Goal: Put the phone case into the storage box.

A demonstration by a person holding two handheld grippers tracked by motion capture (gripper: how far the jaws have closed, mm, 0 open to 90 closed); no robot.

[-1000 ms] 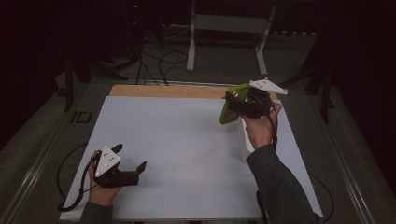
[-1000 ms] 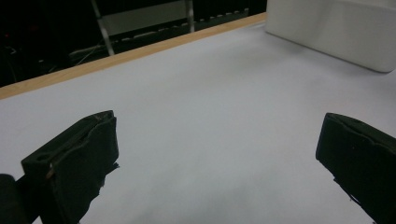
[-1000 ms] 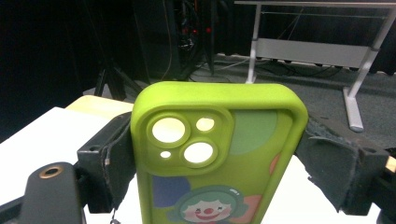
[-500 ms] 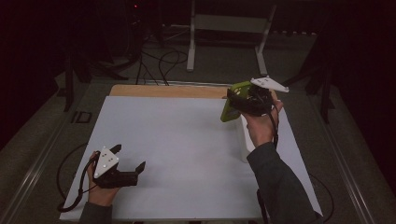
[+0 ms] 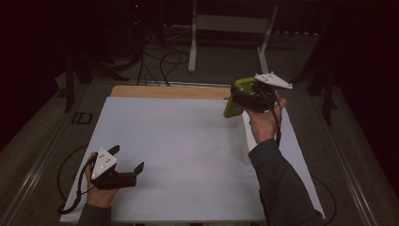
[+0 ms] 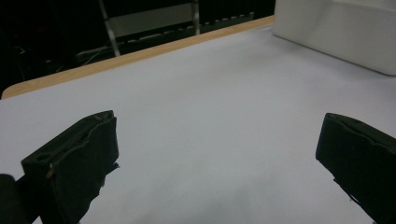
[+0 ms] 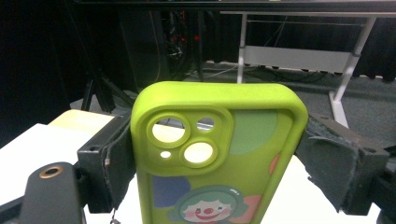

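The right gripper (image 5: 241, 100) hung above the far right part of the white surface (image 5: 188, 141), at about two o'clock from the middle of the high view, and its jaws were clamped on a lime-green phone case (image 5: 234, 99). In the right gripper view the phone case (image 7: 217, 154) stood upright between the two black pads, one pressing each long edge, with its camera cut-outs at the upper left of its back and a cartoon clown face printed toward the bottom. The right hand (image 5: 263, 123) gripped the tool from below, the sleeve running down toward five o'clock, and the grey three-cornered plate (image 5: 273, 80) sat on top of the gripper. The case was off the surface, held in the air over the far end of a white box (image 5: 245, 141) that lay along the right side of the sheet. The left gripper (image 5: 127, 170) sat low at about seven o'clock, near the close left corner, in the left hand (image 5: 96, 193); its jaws stood wide apart with nothing between them. In the left gripper view the left gripper (image 6: 219, 163) looked across bare white sheet, with the white box (image 6: 336, 32) at one o'clock and the wooden edge (image 6: 140, 53) of the surface running across at eleven o'clock.
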